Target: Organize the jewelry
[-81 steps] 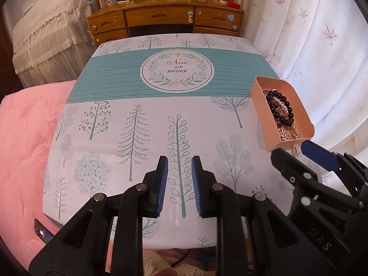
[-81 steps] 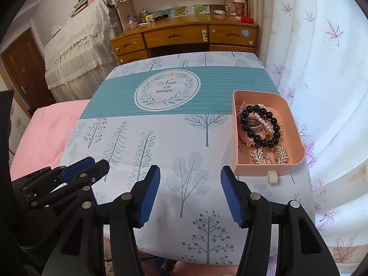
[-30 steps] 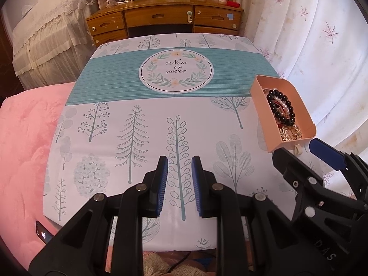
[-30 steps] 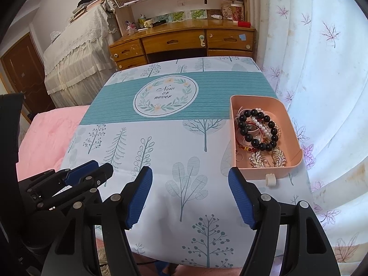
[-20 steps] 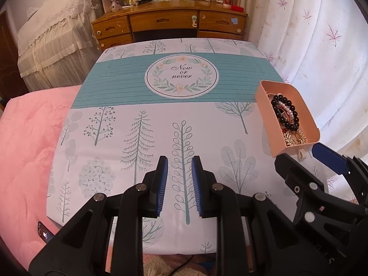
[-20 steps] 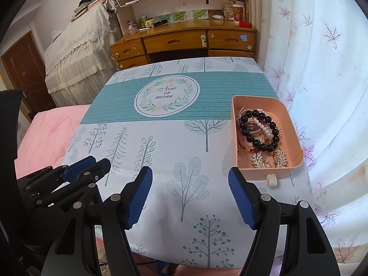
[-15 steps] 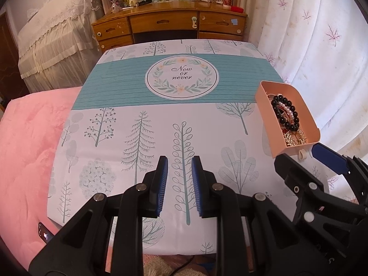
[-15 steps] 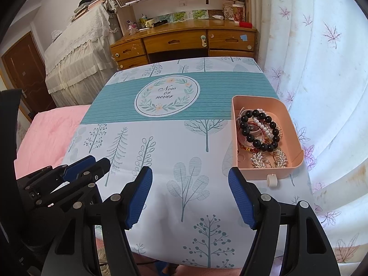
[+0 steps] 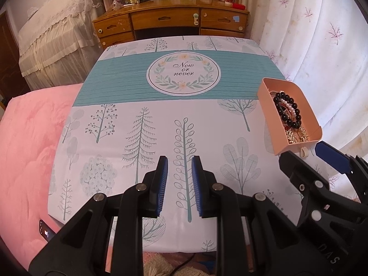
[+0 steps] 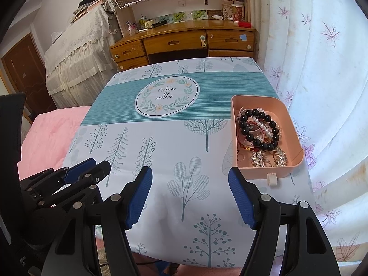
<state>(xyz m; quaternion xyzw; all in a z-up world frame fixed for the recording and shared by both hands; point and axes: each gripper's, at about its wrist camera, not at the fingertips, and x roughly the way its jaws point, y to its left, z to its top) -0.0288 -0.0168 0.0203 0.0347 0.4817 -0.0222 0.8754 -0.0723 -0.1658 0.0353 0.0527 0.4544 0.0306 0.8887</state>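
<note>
A pink tray (image 10: 292, 168) sits on the right side of the table and also shows in the left wrist view (image 9: 269, 110). In it lie a black bead bracelet (image 10: 258, 128), a pearl strand (image 10: 266, 126) and gold leaf pieces (image 10: 269, 156). My left gripper (image 9: 179, 177) is open with a narrow gap and empty, above the table's near edge. My right gripper (image 10: 191, 193) is wide open and empty, near the front edge, left of the tray.
The table carries a tree-print cloth (image 10: 184, 138) with a teal band. A wooden desk (image 10: 184, 39) stands behind it, a pink bedspread (image 9: 27, 138) to the left with a phone (image 9: 46, 231) on it, and a white curtain (image 10: 322, 92) to the right.
Both grippers have drawn back and risen slightly. The right gripper opened a little wider since the first frame. The tray and jewelry have not moved.
</note>
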